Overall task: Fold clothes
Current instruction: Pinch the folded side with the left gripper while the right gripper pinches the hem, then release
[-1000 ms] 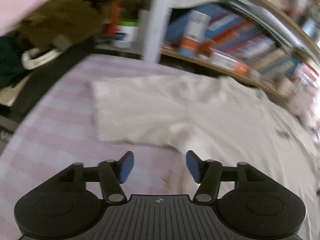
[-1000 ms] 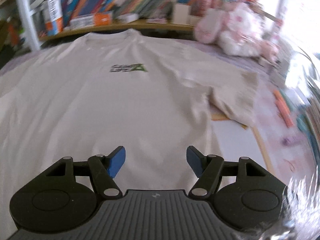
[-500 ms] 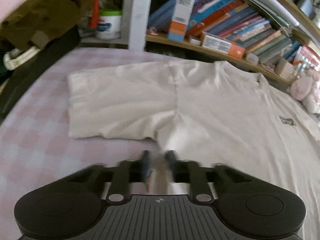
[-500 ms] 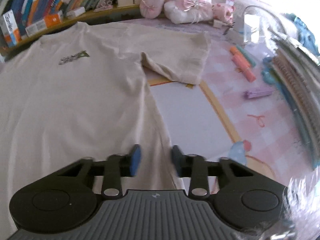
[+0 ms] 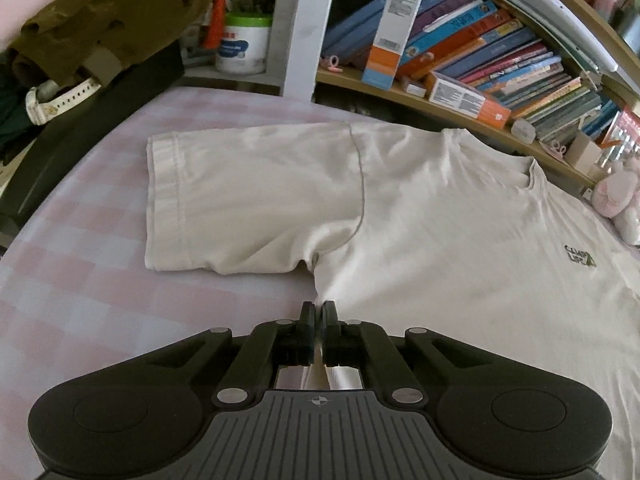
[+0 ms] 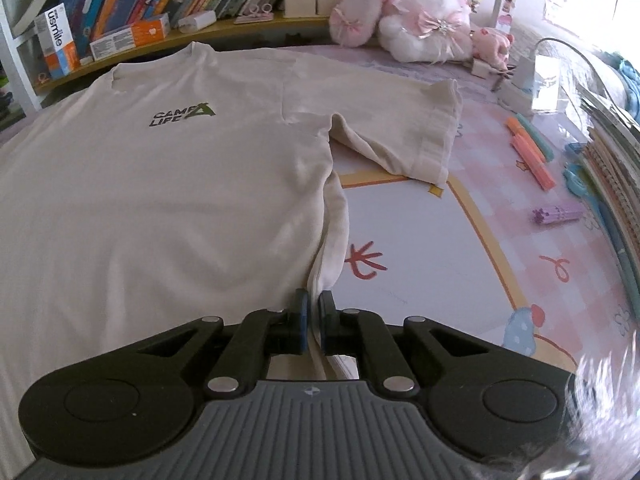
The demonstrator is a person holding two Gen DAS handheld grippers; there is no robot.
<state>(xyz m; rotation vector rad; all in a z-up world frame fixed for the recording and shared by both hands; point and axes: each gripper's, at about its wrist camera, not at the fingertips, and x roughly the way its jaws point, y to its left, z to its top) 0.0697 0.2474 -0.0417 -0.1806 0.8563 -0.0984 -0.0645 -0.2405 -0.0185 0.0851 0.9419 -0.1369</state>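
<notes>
the shirt [image 5: 460, 240] is spread flat on the checked cloth [image 5: 80, 300]. its side edge is pinched in the clenched left gripper [image 5: 319, 312], held low below the armpit. the opposite edge is clamped by the right gripper [image 6: 313, 304]. only the right view shows the markers [image 6: 528, 152].

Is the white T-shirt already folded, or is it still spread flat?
Spread flat. The T-shirt lies front up, logo showing, both sleeves out to the sides; each hand-held gripper only pinches a side edge.

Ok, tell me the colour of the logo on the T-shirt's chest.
Dark lettering with a green triangle on the cream T-shirt; the logo shows best in the right wrist view.
</notes>
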